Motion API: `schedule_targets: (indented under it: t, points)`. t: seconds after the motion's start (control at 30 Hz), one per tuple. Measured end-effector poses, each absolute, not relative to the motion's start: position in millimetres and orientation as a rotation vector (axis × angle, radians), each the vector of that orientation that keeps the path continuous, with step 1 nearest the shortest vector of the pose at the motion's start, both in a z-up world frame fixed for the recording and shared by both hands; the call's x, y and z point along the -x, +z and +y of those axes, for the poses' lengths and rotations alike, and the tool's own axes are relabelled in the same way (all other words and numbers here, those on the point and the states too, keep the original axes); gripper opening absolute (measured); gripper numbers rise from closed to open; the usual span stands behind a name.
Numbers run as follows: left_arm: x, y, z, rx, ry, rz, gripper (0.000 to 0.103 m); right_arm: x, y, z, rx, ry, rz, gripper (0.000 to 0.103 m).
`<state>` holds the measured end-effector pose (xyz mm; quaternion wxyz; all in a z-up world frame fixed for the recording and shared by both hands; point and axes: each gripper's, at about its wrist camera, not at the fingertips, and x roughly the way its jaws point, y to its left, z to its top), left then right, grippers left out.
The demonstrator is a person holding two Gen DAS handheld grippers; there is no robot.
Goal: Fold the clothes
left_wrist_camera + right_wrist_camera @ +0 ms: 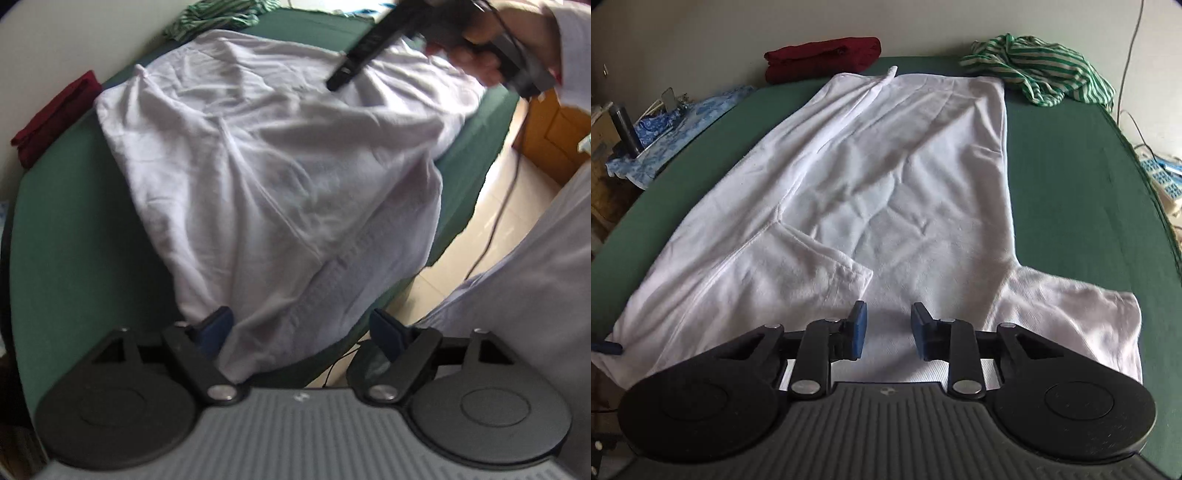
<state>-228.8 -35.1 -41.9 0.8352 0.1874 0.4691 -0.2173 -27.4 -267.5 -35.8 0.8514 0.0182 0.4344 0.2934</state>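
A white T-shirt (pixel 886 192) lies spread on the green tabletop (pixel 1071 184) and covers most of its middle. All other places here are given from this shirt.

Beyond its far hem, near the wall, one folded dark red garment (pixel 823 55) rests at the tabletop edge. At the far right corner of the shirt lies one crumpled green-and-white striped garment (pixel 1041 70), just beside the hem. To the left of the shirt, off the tabletop edge, there is a blue patterned cloth (pixel 672 125) with a dark bottle (pixel 624 129) standing on it. Nothing lies on top of the shirt itself.

One sleeve is folded inward onto the shirt body (pixel 827 266); the other sleeve (pixel 1082 317) lies flat, pointing outward to the right.

The right gripper (pixel 888 332) is over the near collar end of the shirt, with its fingers apart and nothing between them. The left gripper (pixel 303 332) is at one side edge of the shirt; its fingers are wide apart, with cloth lying between them but not pinched. In the left wrist view a hand (pixel 476 48) holds the right gripper above the shirt, and a cable (pixel 495 221) hangs over the tiled floor (pixel 517 184) beside the tabletop.
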Motion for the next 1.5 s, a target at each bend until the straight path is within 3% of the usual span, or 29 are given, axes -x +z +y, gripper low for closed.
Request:
schedule_targets:
  t: [0.13, 0.23, 0.3, 0.4, 0.43, 0.47, 0.6, 0.87, 0.97, 1.03, 1.1, 1.17, 1.23, 1.5]
  points:
    - [213.5, -11.8, -33.3, -0.242, -0.449, 0.918, 0.085, 54.0, -37.1, -254.2, -0.119, 0.769, 0.956, 0.029]
    - [203.5, -27.9, -49.3, -0.251, -0.471, 0.978, 0.083, 75.2, -45.7, -245.2, -0.074, 0.809, 0.996, 0.028]
    - [207.1, -45.7, -52.2, -0.287, -0.467, 1.032, 0.082, 84.1, -50.2, -255.9, -0.073, 0.792, 1.009, 0.022]
    - [223.2, -52.9, -51.2, -0.329, -0.463, 1.049, 0.089, 93.5, -48.6, -283.4, -0.084, 0.740, 1.011, 0.018]
    - [227.3, -52.5, -50.8, -0.342, -0.464, 1.064, 0.089, 95.8, -45.8, -292.9, -0.076, 0.709, 1.009, 0.021]
    - [230.8, -50.3, -49.9, -0.359, -0.462, 1.073, 0.088, 94.9, -43.0, -308.8, -0.093, 0.648, 1.004, 0.032]
    - [233.5, -20.1, -46.3, -0.420, -0.444, 1.044, 0.086, 91.1, -32.2, -372.3, -0.160, 0.405, 0.980, 0.034]
    - [190.2, 63.7, -36.2, -0.551, -0.387, 0.839, 0.091, 84.0, -46.2, -446.5, -0.296, 0.155, 0.990, 0.039]
    - [172.5, 65.4, -48.0, -0.560, -0.401, 0.801, 0.091, 86.8, -49.0, -433.6, -0.223, 0.149, 0.948, 0.054]
    - [162.1, 49.9, -61.8, -0.583, -0.421, 0.795, 0.091, 88.6, -50.9, -425.0, -0.174, 0.144, 0.919, 0.056]
    - [154.4, 30.1, -72.9, -0.608, -0.452, 0.795, 0.091, 90.5, -52.8, -416.4, -0.126, 0.140, 0.891, 0.052]
    - [148.8, 7.0, -81.0, -0.635, -0.478, 0.805, 0.091, 92.3, -54.6, -407.8, -0.078, 0.136, 0.862, 0.020]
    - [142.6, -12.6, -81.1, -0.633, -0.488, 0.833, 0.089, 93.3, -56.1, -400.4, -0.038, 0.130, 0.838, 0.007]
    - [138.3, -24.8, -49.7, -0.476, -0.444, 0.851, 0.089, 69.5, -5.9, -372.0, -0.217, 0.173, 0.788, 0.005]
